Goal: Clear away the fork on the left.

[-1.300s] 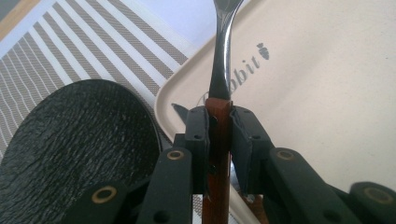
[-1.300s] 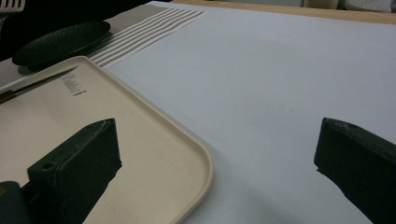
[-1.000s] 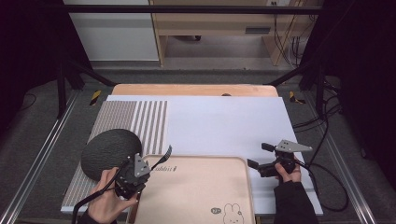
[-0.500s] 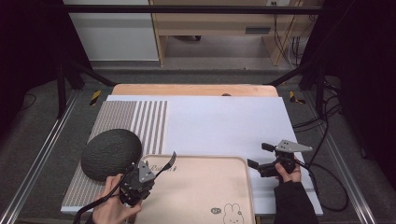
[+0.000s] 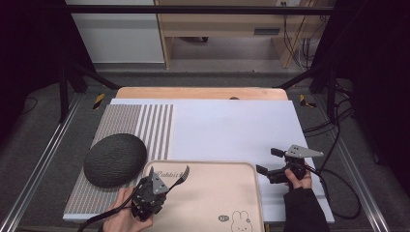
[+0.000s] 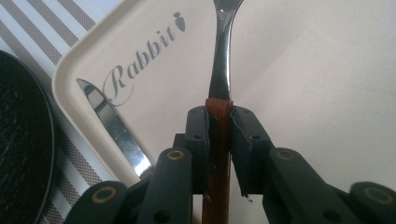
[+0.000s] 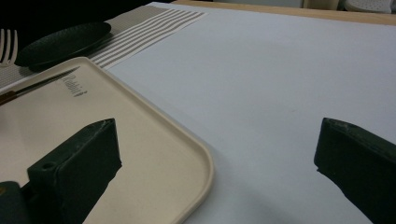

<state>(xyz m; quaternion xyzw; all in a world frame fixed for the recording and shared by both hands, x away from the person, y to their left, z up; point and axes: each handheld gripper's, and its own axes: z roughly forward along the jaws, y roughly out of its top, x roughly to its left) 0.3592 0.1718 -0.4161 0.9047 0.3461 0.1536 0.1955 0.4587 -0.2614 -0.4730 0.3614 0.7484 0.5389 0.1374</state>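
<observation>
A white table (image 5: 232,130) carries a striped placemat (image 5: 145,123), a cream "Rabbit" tray (image 5: 212,203) and a dark round plate (image 5: 115,159). Over the tray's near left corner, the left gripper (image 6: 219,116) pinches a fork (image 6: 220,70) by its reddish wooden handle, tines pointing away above the tray; a table knife (image 6: 114,130) lies on the tray beside it. The right gripper (image 5: 265,162) waits beside the tray's right edge, jaws spread, empty. The fork looks light, stiff and slick along its steel neck; the wooden handle seems the surer hold.
</observation>
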